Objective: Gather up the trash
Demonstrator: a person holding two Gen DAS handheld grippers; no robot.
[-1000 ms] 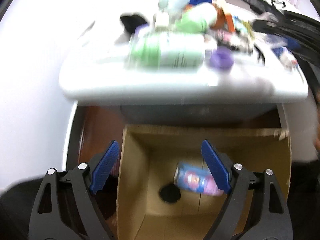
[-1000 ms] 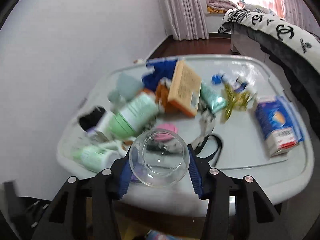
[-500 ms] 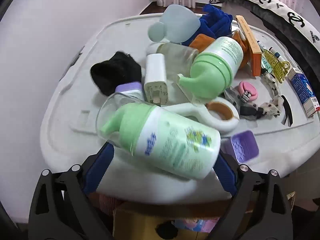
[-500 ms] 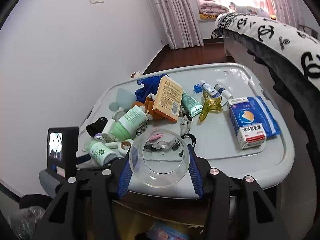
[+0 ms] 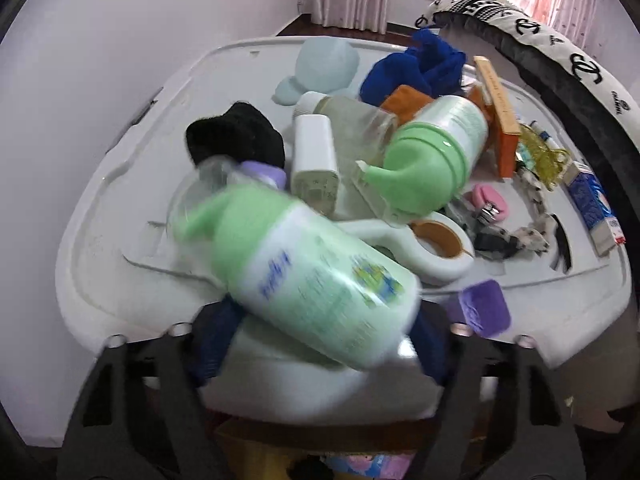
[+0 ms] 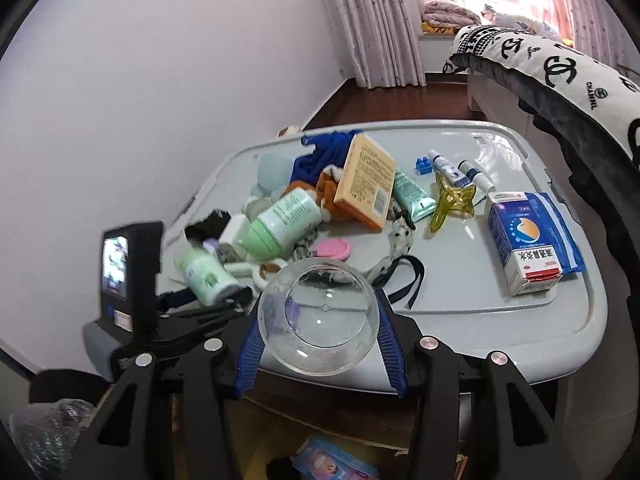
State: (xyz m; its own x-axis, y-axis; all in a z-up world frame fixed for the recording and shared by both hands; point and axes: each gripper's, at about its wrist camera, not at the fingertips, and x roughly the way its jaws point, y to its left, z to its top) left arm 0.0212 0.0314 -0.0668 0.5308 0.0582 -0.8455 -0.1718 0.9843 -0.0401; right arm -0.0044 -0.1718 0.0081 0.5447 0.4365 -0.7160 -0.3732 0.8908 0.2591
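Observation:
A green-and-white pump bottle [image 5: 316,280] lies blurred at the near edge of the grey table [image 5: 120,208]. My left gripper [image 5: 320,340] has it between its blue fingers [image 5: 212,340], and the jaws are closing onto its body. The right wrist view shows the same bottle [image 6: 204,276] in the left gripper [image 6: 224,300]. My right gripper [image 6: 318,332] is shut on a clear round glass bowl [image 6: 320,352], held just off the table's [image 6: 500,320] front edge. Below the table stands an open cardboard box [image 6: 280,428] with a pink-and-blue packet [image 6: 320,460] in it.
The table holds a second green pump bottle [image 5: 436,148], a black sock [image 5: 236,136], a blue cloth [image 5: 416,68], an orange box [image 6: 366,180], a yellow clip [image 6: 452,200] and a blue-and-white medicine box [image 6: 524,240]. A bed [image 6: 560,76] lies to the right, a white wall to the left.
My left gripper came up from over the cardboard box to the table edge, and its jaws narrowed around the green bottle, which has tilted. The right gripper drew back slightly with the bowl.

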